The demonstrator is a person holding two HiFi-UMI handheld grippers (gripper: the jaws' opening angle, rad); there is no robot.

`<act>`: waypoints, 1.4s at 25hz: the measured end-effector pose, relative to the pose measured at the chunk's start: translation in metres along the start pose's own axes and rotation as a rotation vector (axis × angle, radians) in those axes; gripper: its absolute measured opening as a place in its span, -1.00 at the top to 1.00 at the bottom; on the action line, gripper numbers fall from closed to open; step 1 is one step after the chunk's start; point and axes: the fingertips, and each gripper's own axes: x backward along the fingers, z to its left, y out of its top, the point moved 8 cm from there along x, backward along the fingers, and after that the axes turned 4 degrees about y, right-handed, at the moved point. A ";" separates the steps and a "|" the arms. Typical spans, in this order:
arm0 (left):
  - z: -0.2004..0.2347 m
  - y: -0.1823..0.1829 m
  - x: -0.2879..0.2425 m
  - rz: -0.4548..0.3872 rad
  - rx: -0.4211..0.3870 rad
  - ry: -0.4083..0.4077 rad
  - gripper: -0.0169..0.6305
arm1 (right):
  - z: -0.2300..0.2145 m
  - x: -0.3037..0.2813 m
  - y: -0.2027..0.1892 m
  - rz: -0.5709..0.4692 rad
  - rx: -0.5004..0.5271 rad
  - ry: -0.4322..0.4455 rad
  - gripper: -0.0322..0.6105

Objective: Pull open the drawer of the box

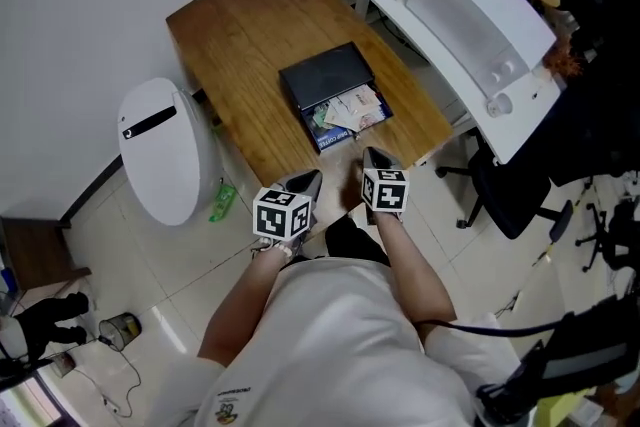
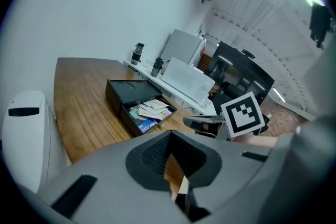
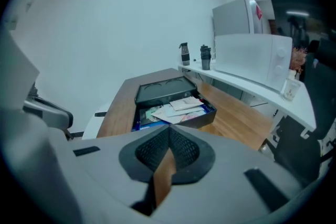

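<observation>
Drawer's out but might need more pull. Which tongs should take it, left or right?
Right, probably. The right tongs sit just off the drawer front; the left tongs hang farther back and to its side. Both are shut and empty.

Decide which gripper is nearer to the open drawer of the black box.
Right. The right gripper is just in front of the drawer, at the table edge; the left gripper is farther back, off to its left.
</observation>
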 end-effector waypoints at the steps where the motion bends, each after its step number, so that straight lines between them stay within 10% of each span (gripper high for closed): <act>1: -0.001 0.000 0.008 -0.010 0.005 -0.014 0.94 | 0.005 0.009 0.002 -0.020 0.003 -0.002 0.93; 18: -0.016 -0.039 0.083 -0.096 0.002 -0.106 0.94 | 0.075 0.126 -0.058 -0.106 -0.092 -0.034 0.93; 35: -0.092 -0.065 0.105 -0.195 0.007 0.039 0.94 | 0.034 0.183 -0.062 -0.169 -0.030 0.094 0.93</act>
